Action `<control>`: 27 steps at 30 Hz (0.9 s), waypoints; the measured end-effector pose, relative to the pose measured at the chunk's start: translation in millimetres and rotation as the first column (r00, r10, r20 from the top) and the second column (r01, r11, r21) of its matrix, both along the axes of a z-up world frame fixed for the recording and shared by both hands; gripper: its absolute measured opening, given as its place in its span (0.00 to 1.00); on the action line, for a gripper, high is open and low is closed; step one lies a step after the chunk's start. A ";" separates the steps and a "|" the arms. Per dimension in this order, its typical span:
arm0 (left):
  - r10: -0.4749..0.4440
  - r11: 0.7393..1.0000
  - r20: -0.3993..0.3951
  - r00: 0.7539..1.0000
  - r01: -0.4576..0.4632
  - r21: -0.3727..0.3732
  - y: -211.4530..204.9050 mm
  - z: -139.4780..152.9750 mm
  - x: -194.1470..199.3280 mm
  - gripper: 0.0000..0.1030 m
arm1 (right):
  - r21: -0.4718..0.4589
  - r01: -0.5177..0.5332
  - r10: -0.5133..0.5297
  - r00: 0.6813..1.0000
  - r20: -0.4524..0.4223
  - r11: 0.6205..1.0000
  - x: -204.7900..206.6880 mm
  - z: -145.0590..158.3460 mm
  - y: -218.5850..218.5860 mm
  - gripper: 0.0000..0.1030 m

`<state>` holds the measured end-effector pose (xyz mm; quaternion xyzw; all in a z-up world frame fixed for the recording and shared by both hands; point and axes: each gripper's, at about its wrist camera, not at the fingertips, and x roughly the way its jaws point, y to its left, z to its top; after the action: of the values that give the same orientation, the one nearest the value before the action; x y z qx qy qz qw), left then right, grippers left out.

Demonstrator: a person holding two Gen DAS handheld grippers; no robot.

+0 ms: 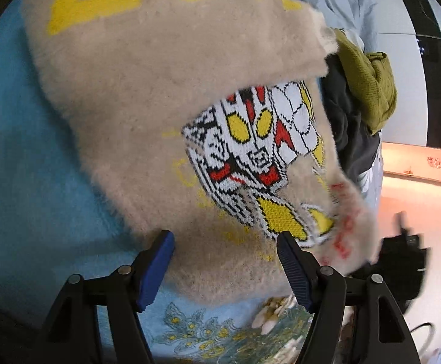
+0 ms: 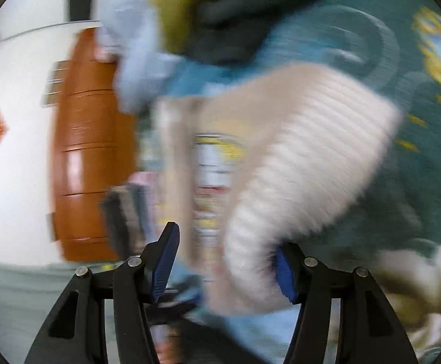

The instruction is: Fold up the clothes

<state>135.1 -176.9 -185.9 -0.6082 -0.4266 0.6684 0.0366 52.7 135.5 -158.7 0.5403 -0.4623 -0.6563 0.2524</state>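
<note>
A fuzzy beige sweater (image 1: 135, 97) with yellow letters and a knitted cartoon figure (image 1: 250, 154) lies on the blue bedspread (image 1: 17, 157). One flap is folded over the figure. My left gripper (image 1: 225, 261) is open, its blue pads either side of the sweater's near edge, not closed on it. In the blurred right wrist view, the sweater's ribbed white-beige hem (image 2: 305, 163) hangs between the open fingers of my right gripper (image 2: 226, 261); its right pad (image 2: 284, 273) touches the cloth.
A pile of clothes, olive green (image 1: 369, 82) and dark grey (image 1: 348, 127), lies at the bed's far right. The bedspread has a floral pattern (image 1: 220, 333) near me. A brown wooden cabinet (image 2: 87, 151) and a white wall stand beyond the bed.
</note>
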 end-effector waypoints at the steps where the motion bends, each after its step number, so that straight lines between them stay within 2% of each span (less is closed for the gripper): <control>1: -0.001 1.000 -0.018 1.000 0.001 -0.017 1.0 3.7 -0.7 0.72 | -0.012 -0.023 0.023 0.999 -0.037 1.000 -6.8 10.6 -8.6 0.59; 4: 0.016 0.999 -0.118 0.993 -0.021 -0.044 2.0 19.8 -1.7 0.72 | -0.026 -0.088 0.086 0.992 -0.092 0.996 -28.0 27.9 -35.1 0.59; 6: 0.079 0.996 -0.190 0.979 -0.086 -0.029 -9.4 31.9 6.8 0.72 | -0.024 -0.107 0.105 0.990 -0.097 0.994 -44.7 30.9 -52.0 0.59; 12: 0.292 0.956 -0.302 0.907 -0.279 0.089 -46.5 44.6 27.4 0.72 | -0.032 -0.170 0.168 0.983 -0.071 0.985 -103.5 26.0 -97.6 0.59; 14: 0.298 0.954 -0.335 0.894 -0.286 0.086 -44.8 49.0 25.2 0.75 | -0.006 -0.175 0.174 0.983 -0.053 0.985 -119.5 20.6 -116.2 0.59; 16: 0.256 0.965 -0.374 0.892 -0.258 0.045 -38.2 56.9 22.4 0.77 | 0.009 -0.162 0.162 0.987 -0.012 0.987 -134.1 13.1 -130.7 0.59; 18: 0.151 0.983 -0.405 0.902 -0.180 -0.033 -23.1 67.1 15.6 0.79 | 0.029 -0.160 0.159 0.987 0.018 0.987 -147.7 6.4 -143.5 0.59; 20: 0.044 0.990 -0.415 0.909 -0.094 -0.102 -3.1 72.4 5.8 0.79 | 0.043 -0.175 0.173 0.984 0.028 0.984 -156.7 5.0 -151.5 0.59; 21: -0.021 0.989 -0.405 0.914 -0.041 -0.144 8.9 73.4 0.3 0.79 | 0.049 -0.181 0.180 0.983 0.027 0.982 -160.7 5.6 -155.0 0.59; 24: -0.142 0.965 -0.340 0.930 0.054 -0.255 30.6 69.9 -10.3 0.79 | 0.088 -0.182 0.181 0.983 0.013 0.979 -172.7 10.9 -159.5 0.59; 27: -0.193 0.937 -0.218 0.957 0.114 -0.329 42.5 52.4 -25.4 0.79 | 0.091 -0.181 0.182 0.983 0.005 0.979 -175.7 14.8 -155.3 0.59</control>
<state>109.7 -134.4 -133.5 -0.5500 -0.2582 0.7930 0.0447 -123.0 -19.8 -143.9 0.5902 -0.3804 -0.6516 0.2870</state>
